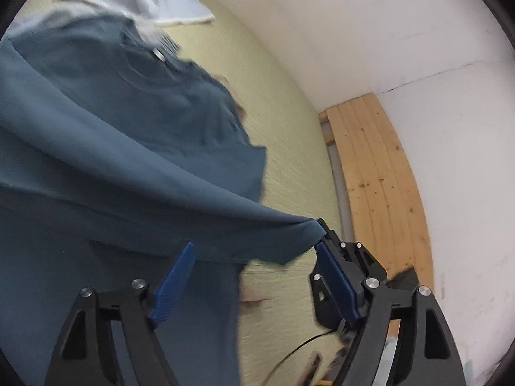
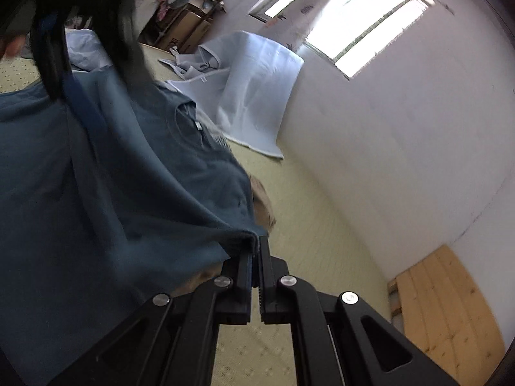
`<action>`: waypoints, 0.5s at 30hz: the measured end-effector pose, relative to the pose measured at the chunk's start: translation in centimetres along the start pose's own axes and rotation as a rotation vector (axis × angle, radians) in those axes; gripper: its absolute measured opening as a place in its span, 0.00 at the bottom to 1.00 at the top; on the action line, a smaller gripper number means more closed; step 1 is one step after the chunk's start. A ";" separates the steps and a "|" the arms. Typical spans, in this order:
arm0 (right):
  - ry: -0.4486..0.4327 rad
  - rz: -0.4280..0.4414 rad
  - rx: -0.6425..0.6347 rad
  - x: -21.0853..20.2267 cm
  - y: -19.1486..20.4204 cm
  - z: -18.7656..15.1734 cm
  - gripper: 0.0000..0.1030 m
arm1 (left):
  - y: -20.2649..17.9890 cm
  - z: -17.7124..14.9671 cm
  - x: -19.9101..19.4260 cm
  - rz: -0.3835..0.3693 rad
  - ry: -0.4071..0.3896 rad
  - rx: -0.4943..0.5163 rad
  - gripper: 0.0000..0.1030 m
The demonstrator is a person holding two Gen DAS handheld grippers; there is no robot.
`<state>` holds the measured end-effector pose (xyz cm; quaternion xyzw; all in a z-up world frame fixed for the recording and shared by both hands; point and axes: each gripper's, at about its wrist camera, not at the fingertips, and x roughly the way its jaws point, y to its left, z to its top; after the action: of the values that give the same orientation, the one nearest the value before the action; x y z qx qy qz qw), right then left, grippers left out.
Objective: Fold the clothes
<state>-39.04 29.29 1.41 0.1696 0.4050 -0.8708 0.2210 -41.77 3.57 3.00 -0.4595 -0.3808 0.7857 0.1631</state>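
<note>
left gripper: black linkage arms w/ round silver pivot pins, 2 flat blue ribbed pads – jaws spread wide, nothing between them. the blue cloth passes ahead of and under the gap.
right gripper: same black build, jaws pressed together w/ just a thin slit – clamped on a bunched corner of the blue t-shirt right at the tips. in the left wrist view it shows just ahead of that cam's right pad, pinching the shirt's edge.
blue t-shirt: 1, slate-blue soft knit, matte, smooth. hem corner lifted and pulled into a taut ridge running to the right gripper's tips; the rest drapes and lies flat on the mat ahead-left of both jaws. round neckline w/ a small pale tag at the far end.
white cloth: pale, thin, rumpled w/ a stitched edge, lying far ahead of the jaws, past the shirt's collar – how many pieces, can't tell.
mat: pale yellow-green woven surface, fine ribbed texture, under the shirt and under both grippers.
wood slats: light pine planks w/ knots, side by side, right of the jaws against the wall. about 4 boards show.
wall: plain white, matte.
window: bright, blown out, far ahead-right of the right jaws.
boxes: cardboard, brown, far ahead; count unclear, blurred.
hand: fingertip at the far left edge beside the other gripper's dark, motion-blurred body.
</note>
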 end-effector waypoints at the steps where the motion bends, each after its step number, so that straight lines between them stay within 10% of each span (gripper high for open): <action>1: 0.016 0.001 0.015 0.3 -0.1 -0.6 0.12 | 0.7 0.1 -1.3 0.015 -0.012 0.015 0.80; 4: 0.111 0.004 0.081 1.3 -0.9 -1.9 0.49 | 3.6 -0.2 -5.4 0.078 -0.054 0.048 0.82; 15: 0.265 -0.034 0.422 1.7 -6.2 -2.0 0.55 | 19.3 -1.0 -17.1 0.078 -0.225 -0.157 0.82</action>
<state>-43.48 34.04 3.30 0.3180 0.2426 -0.9098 0.1112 -30.19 -19.04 -1.55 -0.3945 -0.4387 0.8057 0.0522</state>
